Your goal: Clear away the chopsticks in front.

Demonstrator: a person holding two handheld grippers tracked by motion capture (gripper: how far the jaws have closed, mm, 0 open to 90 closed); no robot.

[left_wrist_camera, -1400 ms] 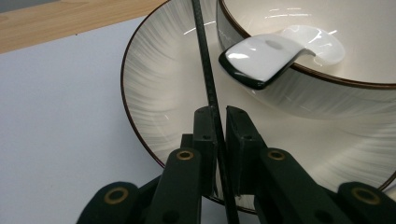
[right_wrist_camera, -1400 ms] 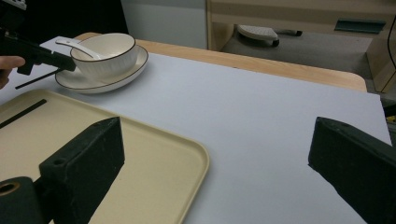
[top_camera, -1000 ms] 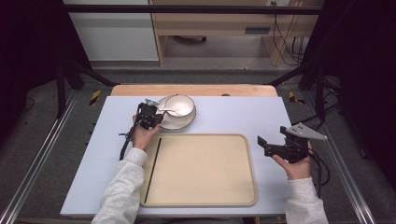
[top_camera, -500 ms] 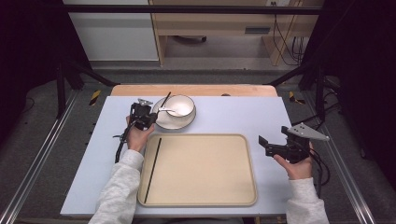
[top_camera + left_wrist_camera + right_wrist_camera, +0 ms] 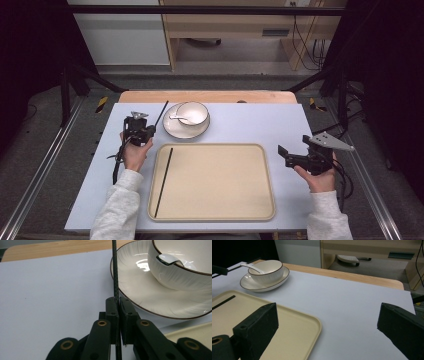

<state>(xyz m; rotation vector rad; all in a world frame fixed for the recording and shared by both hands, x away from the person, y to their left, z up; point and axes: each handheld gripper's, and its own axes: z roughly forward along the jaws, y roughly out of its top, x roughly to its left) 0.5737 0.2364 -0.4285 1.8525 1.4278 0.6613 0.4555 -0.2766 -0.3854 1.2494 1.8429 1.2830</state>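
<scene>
Clamping one chopstick [image 5: 114, 270] in our left tool [image 5: 116, 305], we had its mate [image 5: 163, 181] seemingly already traying; right tool [image 5: 327, 322] gaped idle.

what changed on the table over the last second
The left gripper, shut on a black chopstick, carried it leftward, off the plate onto bare table. The other chopstick on the tray, the bowl with its spoon, and the open right gripper stayed put.
</scene>
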